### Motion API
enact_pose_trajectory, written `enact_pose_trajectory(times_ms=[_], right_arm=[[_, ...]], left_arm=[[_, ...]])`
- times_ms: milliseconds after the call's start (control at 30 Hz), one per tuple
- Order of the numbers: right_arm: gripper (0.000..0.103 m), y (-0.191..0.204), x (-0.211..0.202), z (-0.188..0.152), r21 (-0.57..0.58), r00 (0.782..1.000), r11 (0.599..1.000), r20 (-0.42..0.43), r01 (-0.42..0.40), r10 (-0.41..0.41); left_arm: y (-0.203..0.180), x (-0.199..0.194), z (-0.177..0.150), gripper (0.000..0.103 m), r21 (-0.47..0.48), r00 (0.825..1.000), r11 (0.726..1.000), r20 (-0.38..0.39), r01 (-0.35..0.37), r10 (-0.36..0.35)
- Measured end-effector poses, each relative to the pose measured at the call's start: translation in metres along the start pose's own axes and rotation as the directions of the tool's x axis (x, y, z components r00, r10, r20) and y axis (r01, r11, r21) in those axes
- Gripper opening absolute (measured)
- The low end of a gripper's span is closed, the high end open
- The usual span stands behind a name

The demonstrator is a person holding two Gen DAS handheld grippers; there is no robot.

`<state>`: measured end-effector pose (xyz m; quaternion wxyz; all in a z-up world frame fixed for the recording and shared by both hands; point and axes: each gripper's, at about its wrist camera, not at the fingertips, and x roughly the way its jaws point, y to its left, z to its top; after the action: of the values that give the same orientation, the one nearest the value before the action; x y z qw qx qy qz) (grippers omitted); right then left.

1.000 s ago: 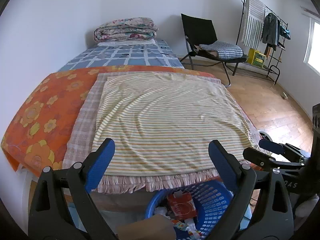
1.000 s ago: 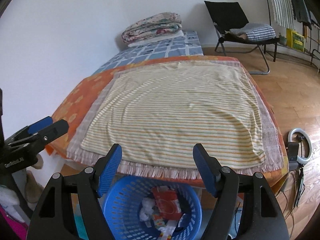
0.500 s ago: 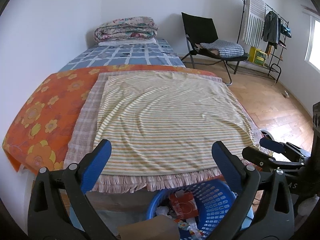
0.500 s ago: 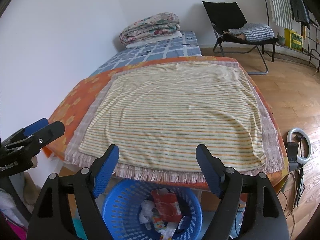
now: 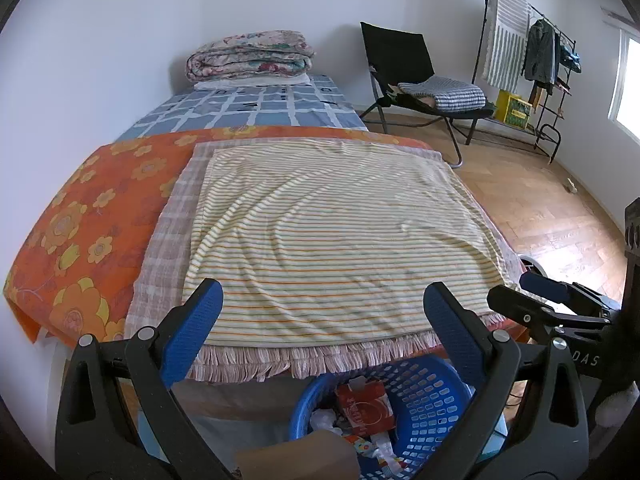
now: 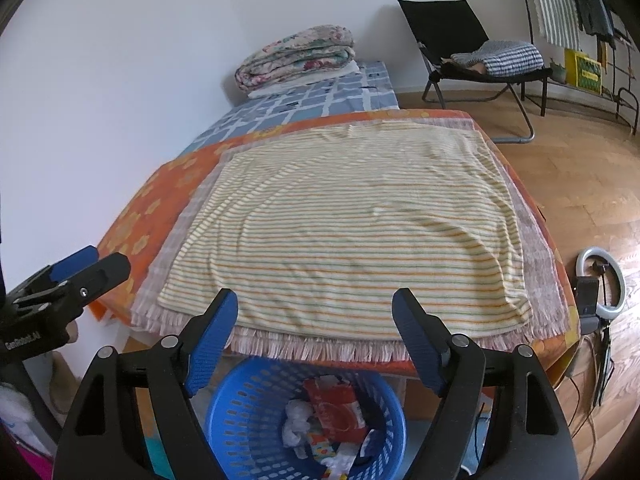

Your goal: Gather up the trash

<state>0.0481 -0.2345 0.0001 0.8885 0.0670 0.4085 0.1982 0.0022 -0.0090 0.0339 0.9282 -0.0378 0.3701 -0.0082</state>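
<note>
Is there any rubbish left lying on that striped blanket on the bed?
No, the striped blanket lies bare, while the wrappers and crumpled paper sit in the blue basket below its fringe.

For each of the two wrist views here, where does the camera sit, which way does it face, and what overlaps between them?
Left wrist: sits on the left hand-held gripper, faces along the striped cloth toward the folding chair; its open fingers show, the right one at the right edge.
Right wrist: sits on the right hand-held gripper, same heading, from further right; open fingers, the left one at the left edge.
Shared: blue basket holding trash, cloth, folded quilt, chair.
</note>
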Motion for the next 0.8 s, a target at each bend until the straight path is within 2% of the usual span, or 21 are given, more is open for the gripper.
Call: enact_pose_trajectory(times_ms=[800], right_arm=[[0.08, -0.0025, 0.0026, -0.0017, 0.016, 1.0, 1.0, -0.012, -0.009, 0.009]], left_arm=[[-0.0014, -0.0007, -0.0003, 0.102, 0.001, 1.0, 1.0, 0.0, 0.002, -0.002]])
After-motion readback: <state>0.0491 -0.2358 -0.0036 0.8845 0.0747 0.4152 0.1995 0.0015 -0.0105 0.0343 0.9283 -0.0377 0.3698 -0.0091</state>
